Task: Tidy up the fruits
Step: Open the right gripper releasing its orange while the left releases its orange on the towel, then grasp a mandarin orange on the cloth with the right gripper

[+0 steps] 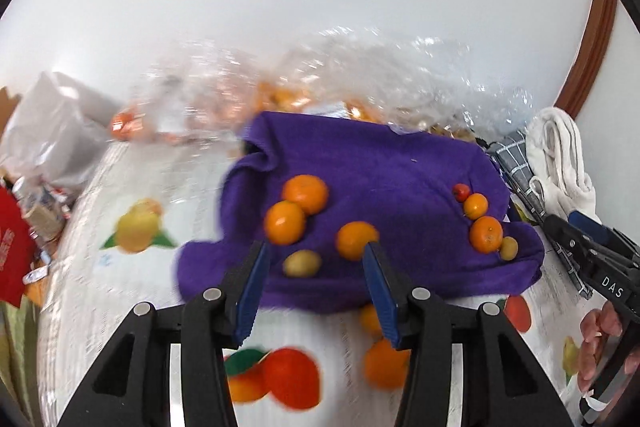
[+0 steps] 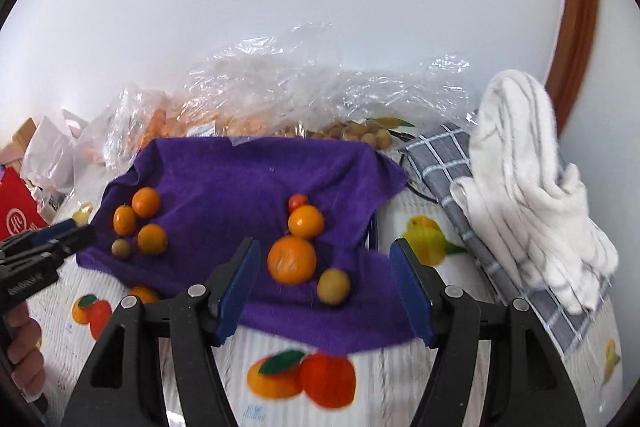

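I see a table under a fruit-printed tablecloth [image 2: 420,215], with a white wall behind it. Along the far edge lie crumpled clear plastic bags [image 2: 320,87] holding orange and pale fruit. To the right sit a white striped towel [image 2: 532,179] and a grey checked cloth [image 2: 448,155] beneath it.

In the middle lies my purple towel [image 2: 240,179], rumpled at its left corner, and the loose fruit rests on it in two clusters, well apart. On the left: three oranges [image 1: 305,193] touching or nearly so, and a small yellow-green fruit [image 1: 302,263] just near of them. On the right: a large orange [image 2: 292,260], a smaller orange [image 2: 306,221] just beyond it, a tiny red fruit [image 2: 298,201] at the far end, and another yellow-green fruit [image 2: 333,285] nearest me.

My left gripper [image 1: 316,255] hovers over the left cluster, jaws parted with nothing between them. My right gripper [image 2: 324,255] hangs above the right cluster, jaws spread wider and likewise empty.
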Demonstrator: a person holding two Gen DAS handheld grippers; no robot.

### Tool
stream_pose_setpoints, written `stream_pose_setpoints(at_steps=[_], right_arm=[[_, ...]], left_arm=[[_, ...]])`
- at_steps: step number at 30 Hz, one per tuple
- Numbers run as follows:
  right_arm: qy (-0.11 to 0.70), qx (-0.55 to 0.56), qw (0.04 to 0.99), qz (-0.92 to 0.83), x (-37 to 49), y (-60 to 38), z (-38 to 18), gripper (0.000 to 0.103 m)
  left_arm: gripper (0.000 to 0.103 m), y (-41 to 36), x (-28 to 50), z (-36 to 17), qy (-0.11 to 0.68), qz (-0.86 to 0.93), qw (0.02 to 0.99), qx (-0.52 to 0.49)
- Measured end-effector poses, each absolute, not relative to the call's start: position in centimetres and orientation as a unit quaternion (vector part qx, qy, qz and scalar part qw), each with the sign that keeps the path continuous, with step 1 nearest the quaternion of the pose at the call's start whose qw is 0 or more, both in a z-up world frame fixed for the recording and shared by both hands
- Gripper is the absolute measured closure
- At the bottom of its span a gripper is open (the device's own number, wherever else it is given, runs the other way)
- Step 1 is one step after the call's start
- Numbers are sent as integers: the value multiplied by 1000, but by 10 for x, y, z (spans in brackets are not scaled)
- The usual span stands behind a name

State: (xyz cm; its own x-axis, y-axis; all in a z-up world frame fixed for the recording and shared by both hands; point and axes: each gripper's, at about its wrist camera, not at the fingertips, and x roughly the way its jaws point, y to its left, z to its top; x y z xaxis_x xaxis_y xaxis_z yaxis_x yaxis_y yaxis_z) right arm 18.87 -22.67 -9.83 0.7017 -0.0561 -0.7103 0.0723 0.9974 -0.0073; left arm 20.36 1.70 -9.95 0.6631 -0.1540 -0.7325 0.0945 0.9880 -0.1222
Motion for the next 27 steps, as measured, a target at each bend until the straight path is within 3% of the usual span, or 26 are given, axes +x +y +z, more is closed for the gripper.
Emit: stream_pose_setpoints(at_steps=[5, 9, 15, 19, 27], right_arm=[[384, 25, 923, -16, 162, -206, -105, 37], [409, 33, 912, 10, 152, -182, -119, 49], [416, 40, 907, 54, 138, -141, -130, 48], [416, 12, 906, 71, 133, -111, -139, 40], [431, -16, 899, 81, 145, -79, -161, 40]], left_arm=[[57, 50, 168, -106, 408, -50, 911, -26], [57, 76, 146, -120, 421, -40, 906, -30], [58, 101, 128, -134, 435, -20, 900, -39], [58, 116, 124, -143, 455, -15, 889, -54], [58, 122, 123, -162, 482, -36, 873, -67]])
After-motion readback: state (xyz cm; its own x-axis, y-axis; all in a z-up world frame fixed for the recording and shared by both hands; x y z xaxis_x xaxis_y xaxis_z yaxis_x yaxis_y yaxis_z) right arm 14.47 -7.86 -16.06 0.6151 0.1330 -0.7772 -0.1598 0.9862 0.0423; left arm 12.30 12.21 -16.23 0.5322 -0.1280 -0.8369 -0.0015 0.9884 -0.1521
